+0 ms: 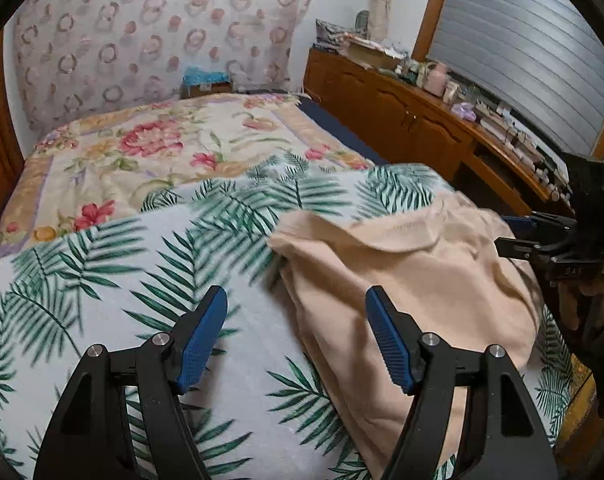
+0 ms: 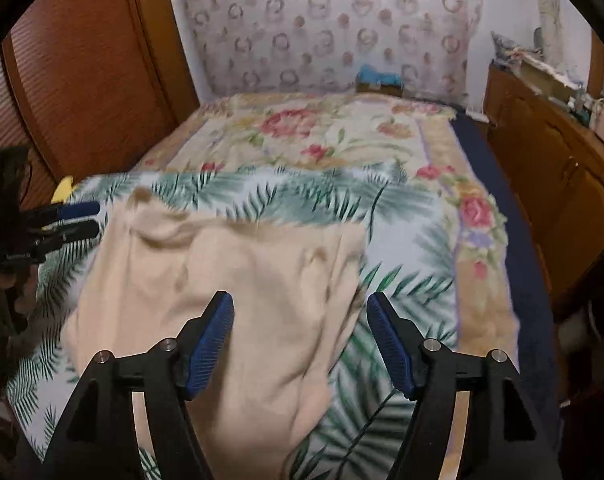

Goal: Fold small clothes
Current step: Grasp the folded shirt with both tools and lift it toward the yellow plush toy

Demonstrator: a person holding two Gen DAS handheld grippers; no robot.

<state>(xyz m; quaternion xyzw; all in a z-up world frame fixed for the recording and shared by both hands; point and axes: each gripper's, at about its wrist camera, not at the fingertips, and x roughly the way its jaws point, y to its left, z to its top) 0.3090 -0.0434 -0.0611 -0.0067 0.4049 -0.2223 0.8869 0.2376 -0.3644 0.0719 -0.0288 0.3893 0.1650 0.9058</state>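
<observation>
A peach garment (image 1: 414,280) lies crumpled on a palm-leaf sheet (image 1: 121,280) on the bed. My left gripper (image 1: 295,300) is open and empty, its right finger over the garment's left edge. My right gripper (image 2: 299,306) is open and empty above the garment (image 2: 229,280), near its right edge. The right gripper also shows at the right edge of the left wrist view (image 1: 514,236), beside the garment. The left gripper shows at the left of the right wrist view (image 2: 89,220), beside the garment's far left corner.
A floral bedspread (image 1: 149,152) covers the far half of the bed. A wooden dresser (image 1: 422,120) with clutter runs along the right. A wooden slatted door (image 2: 81,80) stands to the left. A patterned curtain (image 1: 161,40) hangs behind the bed.
</observation>
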